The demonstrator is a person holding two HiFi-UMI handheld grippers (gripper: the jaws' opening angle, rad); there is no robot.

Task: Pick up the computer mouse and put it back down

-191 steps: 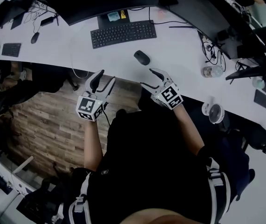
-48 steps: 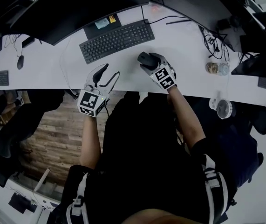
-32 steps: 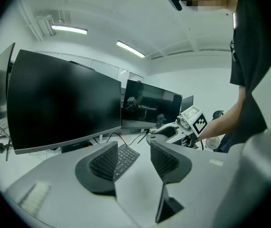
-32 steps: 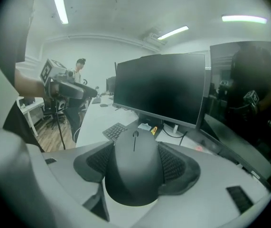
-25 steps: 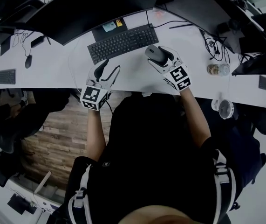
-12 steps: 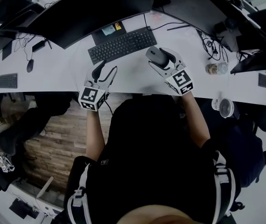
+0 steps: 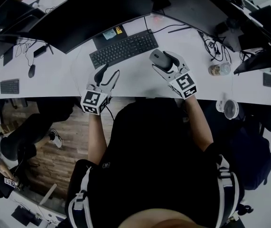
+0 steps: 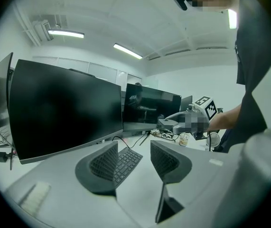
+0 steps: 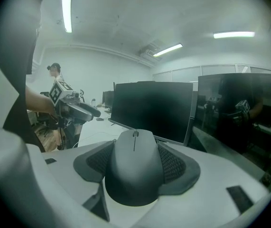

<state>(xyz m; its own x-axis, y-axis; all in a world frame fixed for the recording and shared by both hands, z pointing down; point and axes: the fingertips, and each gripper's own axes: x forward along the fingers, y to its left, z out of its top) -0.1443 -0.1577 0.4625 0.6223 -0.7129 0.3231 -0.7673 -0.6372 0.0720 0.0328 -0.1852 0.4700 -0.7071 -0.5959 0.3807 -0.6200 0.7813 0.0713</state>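
A dark grey computer mouse (image 7: 159, 58) is clamped between the ribbed pads (image 9: 173, 165) of my right gripper (image 7: 163, 61), held a little above the white desk (image 7: 135, 80) to the right of the keyboard. In the right gripper view the mouse (image 9: 134, 170) fills the gap between the jaws, wheel end pointing away. My left gripper (image 7: 107, 73) rests near the desk's front edge, jaws open and empty. In the left gripper view the left gripper (image 8: 133, 163) frames the keyboard (image 8: 127, 159), with the right gripper (image 8: 180, 122) off to the right.
A black keyboard (image 7: 123, 48) lies in front of a wide curved monitor (image 7: 92, 8). To the right are tangled cables (image 7: 214, 45), a small jar (image 7: 219, 69) and a white desk fan (image 7: 228, 109). Another mouse (image 7: 31, 71) and small keyboard (image 7: 9, 86) sit far left.
The right gripper went from the desk edge to the mouse, shut on it and lifted it slightly off the desk. The left gripper has stayed open by the front edge.
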